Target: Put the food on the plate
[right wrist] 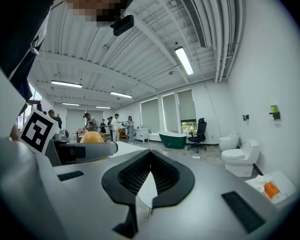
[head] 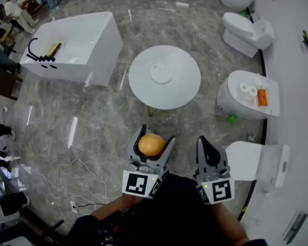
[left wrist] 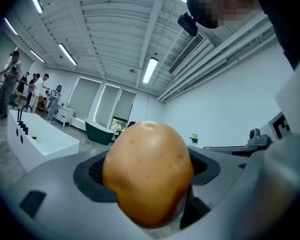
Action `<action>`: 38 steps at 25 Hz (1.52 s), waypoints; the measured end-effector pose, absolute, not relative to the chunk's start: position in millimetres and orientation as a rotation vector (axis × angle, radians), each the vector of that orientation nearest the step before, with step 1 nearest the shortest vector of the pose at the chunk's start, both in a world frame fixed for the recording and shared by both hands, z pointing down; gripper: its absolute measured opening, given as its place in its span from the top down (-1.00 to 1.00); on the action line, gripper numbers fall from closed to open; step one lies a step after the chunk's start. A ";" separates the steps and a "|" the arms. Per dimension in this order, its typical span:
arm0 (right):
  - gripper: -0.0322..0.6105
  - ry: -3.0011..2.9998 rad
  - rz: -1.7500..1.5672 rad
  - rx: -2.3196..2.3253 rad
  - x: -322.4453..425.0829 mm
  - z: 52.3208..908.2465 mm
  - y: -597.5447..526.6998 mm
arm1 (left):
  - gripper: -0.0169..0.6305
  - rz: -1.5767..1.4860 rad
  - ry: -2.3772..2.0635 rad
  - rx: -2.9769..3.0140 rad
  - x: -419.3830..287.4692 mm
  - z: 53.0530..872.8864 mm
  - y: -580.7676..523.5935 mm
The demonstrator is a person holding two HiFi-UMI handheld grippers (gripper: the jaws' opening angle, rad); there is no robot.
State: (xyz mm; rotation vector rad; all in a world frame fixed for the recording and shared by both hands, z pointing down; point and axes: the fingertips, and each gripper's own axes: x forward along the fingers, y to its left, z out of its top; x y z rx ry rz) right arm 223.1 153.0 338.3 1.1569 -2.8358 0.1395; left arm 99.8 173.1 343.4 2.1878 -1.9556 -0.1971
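A round orange-brown bun-like food item [head: 151, 144] sits clamped between the jaws of my left gripper [head: 150, 143], held in the air well short of the table. In the left gripper view the food [left wrist: 147, 171] fills the middle, pressed between both dark pads. My right gripper [head: 209, 155] hangs beside it, shut, with nothing between its pads [right wrist: 165, 176]. A small white plate [head: 161, 74] lies at the centre of the round white table [head: 182, 91], further ahead. The food [right wrist: 92, 137] also shows at the left of the right gripper view.
A white bathtub [head: 74, 47] stands at the left. Toilets [head: 246, 32] and a white cabinet holding paper rolls and an orange pack [head: 262, 97] line the right wall. Cables [head: 77, 181] lie on the marble floor. People stand at the far left [head: 10, 9].
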 end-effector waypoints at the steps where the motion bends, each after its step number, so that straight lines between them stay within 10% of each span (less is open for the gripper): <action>1: 0.88 -2.835 0.137 1.139 209.7 339.2 144.8 | -0.21 -0.187 -1.942 2.184 90.3 345.6 166.0; 25: 0.88 -2.754 0.170 1.017 -3.4 344.7 -4.6 | -0.21 -0.290 -1.936 2.006 -119.5 355.7 35.0; 38: 0.88 -2.798 0.251 0.991 -1.2 350.6 -33.7 | -0.21 -0.176 -1.961 2.030 -112.8 358.2 -2.4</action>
